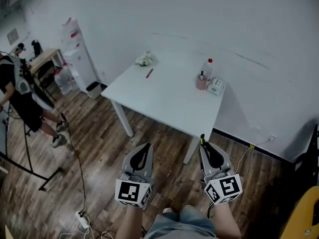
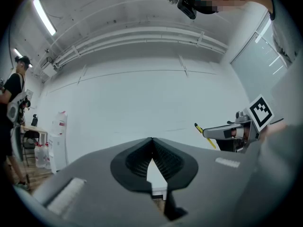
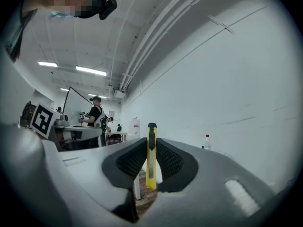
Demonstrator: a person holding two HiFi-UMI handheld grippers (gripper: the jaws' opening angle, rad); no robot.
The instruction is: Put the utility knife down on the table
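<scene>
A yellow utility knife [image 3: 151, 157] stands upright between the jaws of my right gripper [image 3: 151, 143], which is shut on it. In the head view its black tip [image 1: 202, 138] pokes out past the right gripper [image 1: 205, 146], held over the wooden floor just short of the white table [image 1: 164, 96]. My left gripper [image 1: 146, 148] hangs beside it, shut with nothing in it; the left gripper view shows its jaws [image 2: 152, 142] touching at the tips. From there the knife [image 2: 205, 135] shows at the right.
On the table lie a red pen [image 1: 149, 73], a white crumpled thing [image 1: 144, 59], a pink cup [image 1: 202, 82], a clear bottle [image 1: 207, 68] and a small white box [image 1: 215, 86]. A water dispenser [image 1: 77, 56] and a person [image 1: 22, 93] are at the left; cables cross the floor.
</scene>
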